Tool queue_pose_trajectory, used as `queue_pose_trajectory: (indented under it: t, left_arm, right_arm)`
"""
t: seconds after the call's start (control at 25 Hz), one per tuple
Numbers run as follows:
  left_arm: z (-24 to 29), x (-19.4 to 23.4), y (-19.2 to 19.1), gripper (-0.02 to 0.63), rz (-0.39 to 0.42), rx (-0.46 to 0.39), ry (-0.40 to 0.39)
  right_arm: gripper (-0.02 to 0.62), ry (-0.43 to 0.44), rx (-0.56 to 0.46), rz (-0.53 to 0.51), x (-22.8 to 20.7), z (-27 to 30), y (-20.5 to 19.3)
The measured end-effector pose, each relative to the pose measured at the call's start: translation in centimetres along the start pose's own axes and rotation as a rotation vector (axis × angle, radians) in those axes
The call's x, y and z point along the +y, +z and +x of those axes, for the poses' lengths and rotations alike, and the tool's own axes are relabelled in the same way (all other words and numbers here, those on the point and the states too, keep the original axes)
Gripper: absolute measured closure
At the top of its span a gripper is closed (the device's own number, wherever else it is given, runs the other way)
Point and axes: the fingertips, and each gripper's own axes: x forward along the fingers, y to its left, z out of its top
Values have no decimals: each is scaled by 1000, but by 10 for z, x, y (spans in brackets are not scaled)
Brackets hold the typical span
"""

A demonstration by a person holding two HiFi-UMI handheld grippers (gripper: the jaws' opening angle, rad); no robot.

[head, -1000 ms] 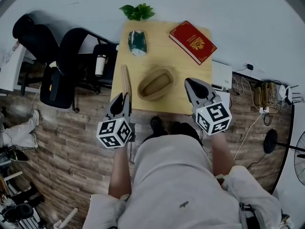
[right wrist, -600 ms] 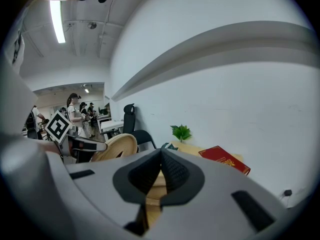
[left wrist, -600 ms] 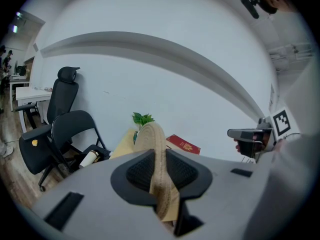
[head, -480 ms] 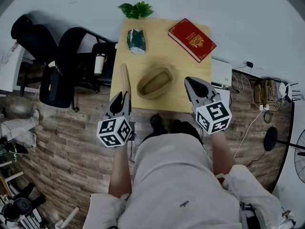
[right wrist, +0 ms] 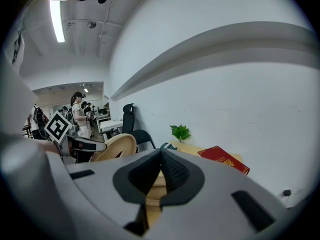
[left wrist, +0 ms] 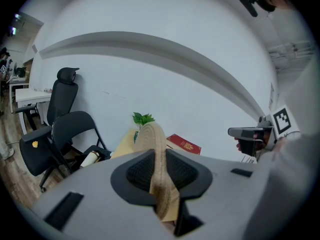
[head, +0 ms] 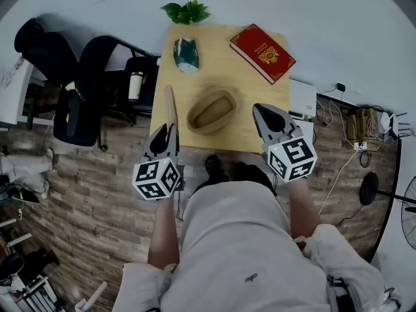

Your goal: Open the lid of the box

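Observation:
The oval woven box [head: 211, 111] sits open in the middle of the wooden table [head: 224, 70]. Its woven lid [head: 171, 106] is off the box, held on edge just beyond the table's left edge. My left gripper [head: 170, 130] is shut on the lid's rim; in the left gripper view the lid [left wrist: 152, 141] stands upright between the pads. My right gripper [head: 259, 111] hovers over the table's front right corner, to the right of the box, shut with nothing in it. The right gripper view shows the lid [right wrist: 113, 146] at the left.
A red book [head: 262, 56] lies at the table's far right. A dark green pouch [head: 186, 56] and a small plant [head: 186, 13] are at the far left. Black chairs [head: 91, 77] stand left of the table. A white unit [head: 301, 101] and cables lie to its right.

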Motion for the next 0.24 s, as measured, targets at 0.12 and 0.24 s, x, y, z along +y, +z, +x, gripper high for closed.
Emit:
queue_pose_trajectory:
  t: [0.12, 0.24]
  left_arm:
    - [-1, 1, 0, 534, -1, -1, 1]
    - [-1, 1, 0, 534, 0, -1, 0]
  right_arm:
    - [595, -1, 1, -6, 1, 0, 0]
    - [595, -2, 0, -10, 2, -1, 1]
